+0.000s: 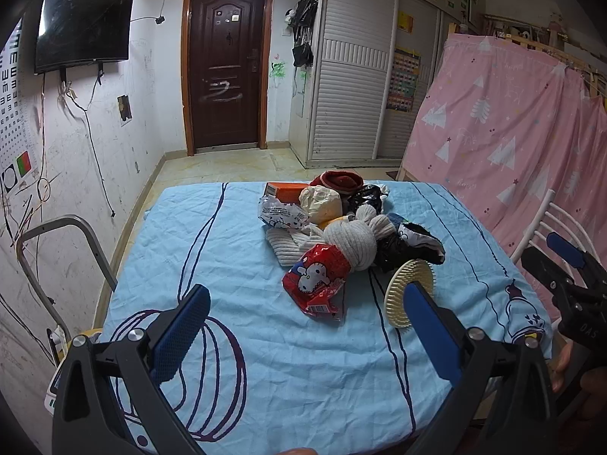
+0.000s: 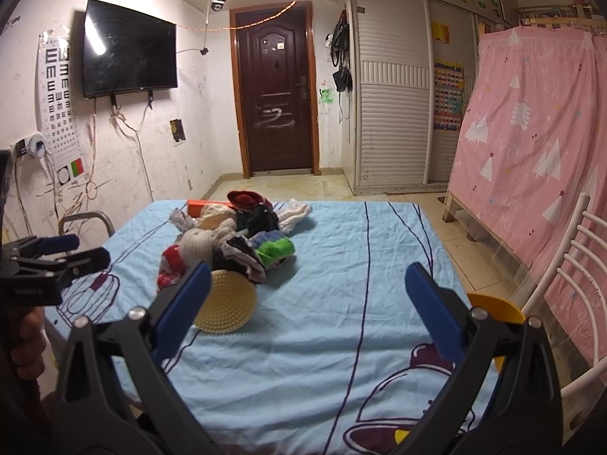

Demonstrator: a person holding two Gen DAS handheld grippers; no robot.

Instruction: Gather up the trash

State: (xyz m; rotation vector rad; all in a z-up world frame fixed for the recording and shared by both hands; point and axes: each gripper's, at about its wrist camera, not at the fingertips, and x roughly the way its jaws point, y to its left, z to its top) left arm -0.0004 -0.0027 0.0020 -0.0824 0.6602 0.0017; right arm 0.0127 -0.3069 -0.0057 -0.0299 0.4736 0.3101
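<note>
Blue pads line both of your claws, and both stand spread wide with nothing between them. Your left claw hangs over the near part of the tabletop, which wears a light blue cloth with dark line drawings. Your right claw hangs over the same cloth further to the right, and it shows at the right edge of the left view.

Just past your left claw's right pad lies a round yellow brush, tipped on its edge. Beside it, to the left, lies a red snack wrapper printed with a cartoon cat, touching a rolled white sock.

Behind these the heap goes on: a black bag, a white printed wrapper, a cream lump, an orange box, and a dark red cloth at the far end. From the right view a green cloth shows on the heap's right side.

Beyond the tabletop stands a brown door.
</note>
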